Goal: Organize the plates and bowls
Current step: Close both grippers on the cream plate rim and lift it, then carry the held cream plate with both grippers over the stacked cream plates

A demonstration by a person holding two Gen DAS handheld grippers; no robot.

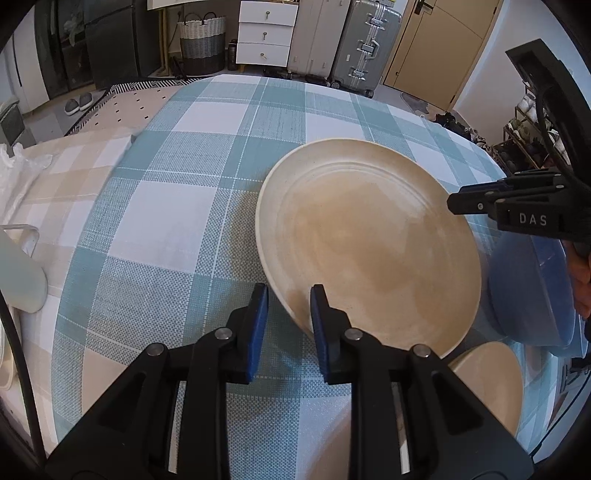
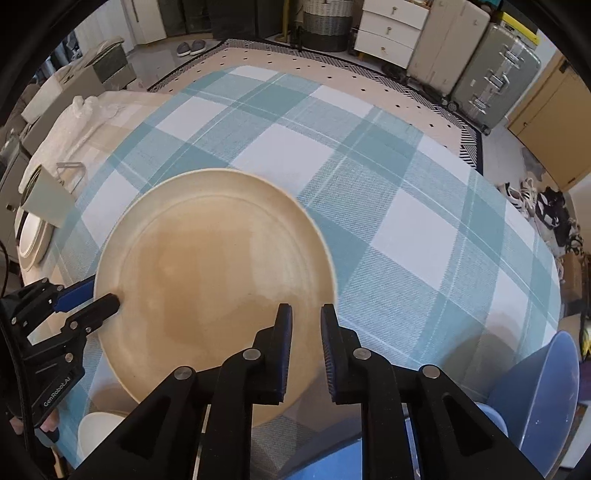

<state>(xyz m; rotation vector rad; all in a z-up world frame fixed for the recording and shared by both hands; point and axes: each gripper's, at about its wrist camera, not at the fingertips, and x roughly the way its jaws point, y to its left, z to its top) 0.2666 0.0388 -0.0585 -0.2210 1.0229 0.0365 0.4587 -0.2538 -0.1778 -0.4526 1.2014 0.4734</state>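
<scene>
A round cream ceramic plate point(image 1: 369, 240) fills the middle of both views, lifted tilted above the teal checked tablecloth point(image 1: 166, 206). My left gripper point(image 1: 288, 306) and right gripper point(image 2: 306, 325) each clamp opposite rim edges. It looks stiff, smooth, breakable; the rim seems the safest hold.

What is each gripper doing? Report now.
Left gripper: closed on the plate rim.
Right gripper: closed on the same plate, opposite rim.

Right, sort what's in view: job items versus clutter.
Job: large cream plate, gripped at opposite rims by left gripper and right gripper; blue bowl; small cream bowl.
Clutter: suitcases, woven basket, white drawers, slippers.
</scene>
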